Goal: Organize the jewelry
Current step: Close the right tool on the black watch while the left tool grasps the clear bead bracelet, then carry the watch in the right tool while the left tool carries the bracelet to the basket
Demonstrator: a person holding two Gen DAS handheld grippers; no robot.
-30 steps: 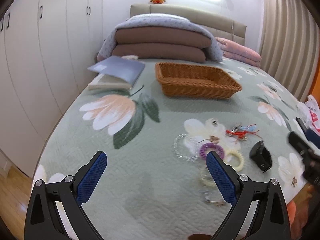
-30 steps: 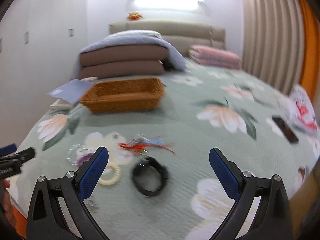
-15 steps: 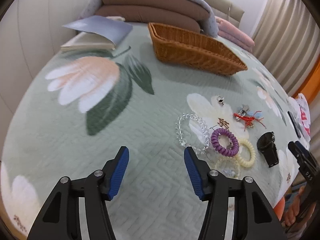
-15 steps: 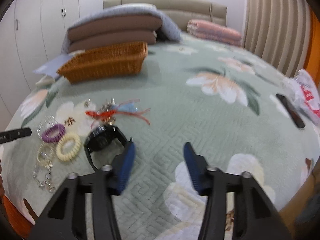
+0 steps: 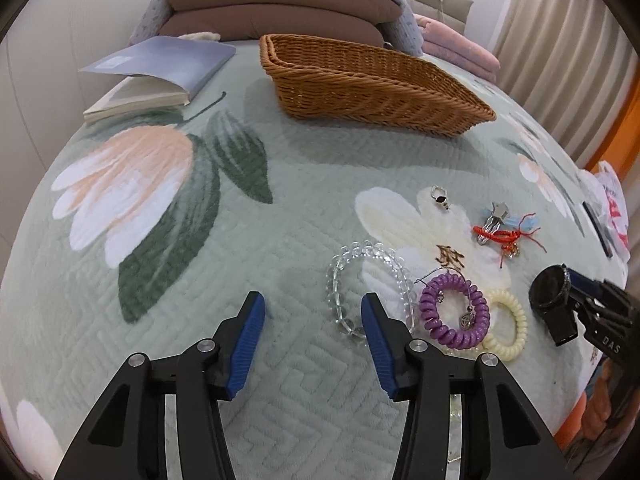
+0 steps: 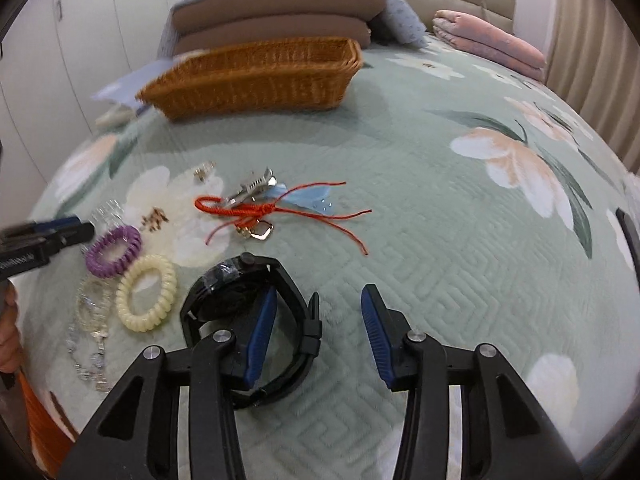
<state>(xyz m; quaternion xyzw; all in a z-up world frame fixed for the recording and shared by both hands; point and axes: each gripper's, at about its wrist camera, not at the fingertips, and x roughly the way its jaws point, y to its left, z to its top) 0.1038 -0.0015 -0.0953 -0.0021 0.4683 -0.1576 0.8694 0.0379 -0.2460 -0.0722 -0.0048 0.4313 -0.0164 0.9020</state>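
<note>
Jewelry lies scattered on the flowered green bedspread. My left gripper (image 5: 312, 320) is open, low over the cover, its right finger against a clear bead bracelet (image 5: 370, 280). Beside that lie a purple coil band (image 5: 454, 312), a cream coil band (image 5: 506, 324), a red cord charm (image 5: 504, 236) and a small pendant (image 5: 439, 197). My right gripper (image 6: 316, 324) is open; its left finger sits inside the loop of a black watch (image 6: 240, 304), the strap between the fingers. A wicker basket (image 6: 256, 76) stands farther back.
An open book (image 5: 156, 72) lies left of the basket (image 5: 372, 84). Stacked pillows (image 5: 280, 12) and a folded pink blanket (image 6: 488, 40) sit at the headboard. A dark phone (image 6: 630, 236) and a plastic bag (image 5: 614, 204) lie at the bed's right edge. A silver chain (image 6: 90, 348) lies near the front edge.
Both grippers have dropped toward the bed and narrowed from wide open. The left came up to the clear bracelet; the right moved left over the black watch.
</note>
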